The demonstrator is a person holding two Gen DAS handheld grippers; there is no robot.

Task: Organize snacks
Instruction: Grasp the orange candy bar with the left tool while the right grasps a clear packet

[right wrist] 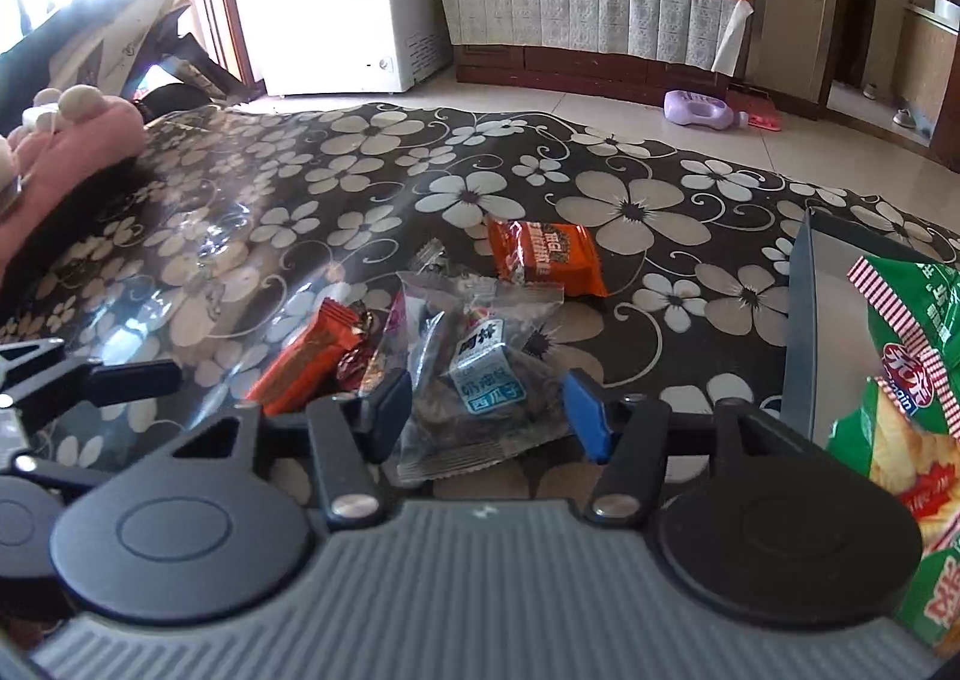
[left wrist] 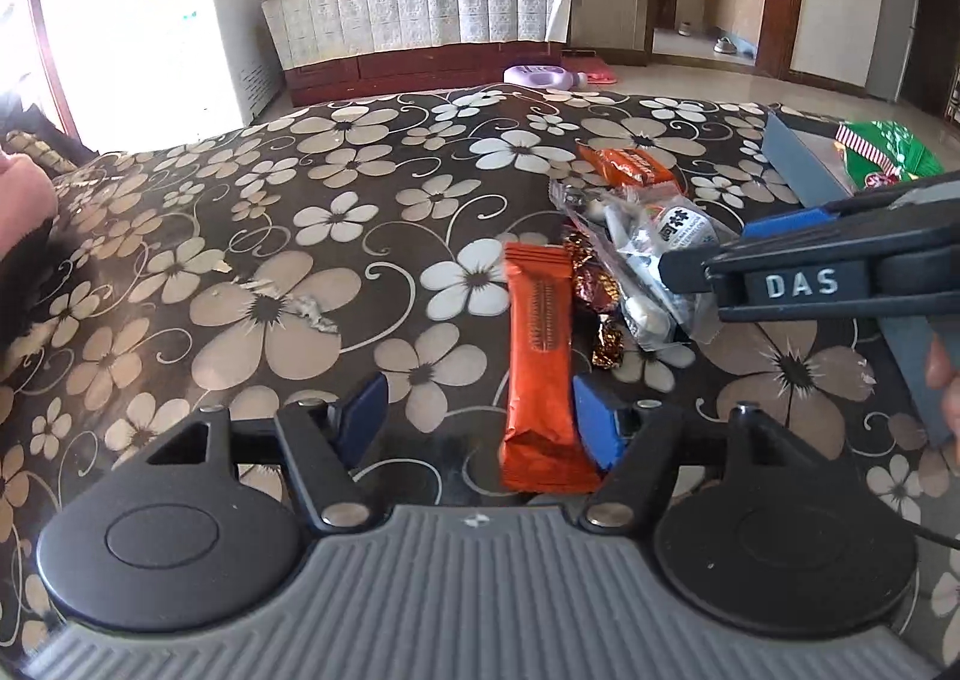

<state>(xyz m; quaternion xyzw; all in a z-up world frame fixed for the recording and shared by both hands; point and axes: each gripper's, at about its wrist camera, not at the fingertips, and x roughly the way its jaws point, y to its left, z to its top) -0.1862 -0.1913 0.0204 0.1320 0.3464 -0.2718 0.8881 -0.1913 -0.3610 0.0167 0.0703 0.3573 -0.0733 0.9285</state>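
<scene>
A: Our left gripper (left wrist: 474, 416) stands spread, the long orange bar (left wrist: 538, 362) lying between its pads on the floral table (left wrist: 240, 260), unpinched.

B: Right gripper (right wrist: 483, 407) spread over the sunflower-seed packet (right wrist: 474, 386). Light, crinkly, slippery; we'd pinch mid-body.

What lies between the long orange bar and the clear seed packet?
Foil-wrapped candies lie between the long orange bar and the clear seed packet, seen best in the left wrist view.
</scene>
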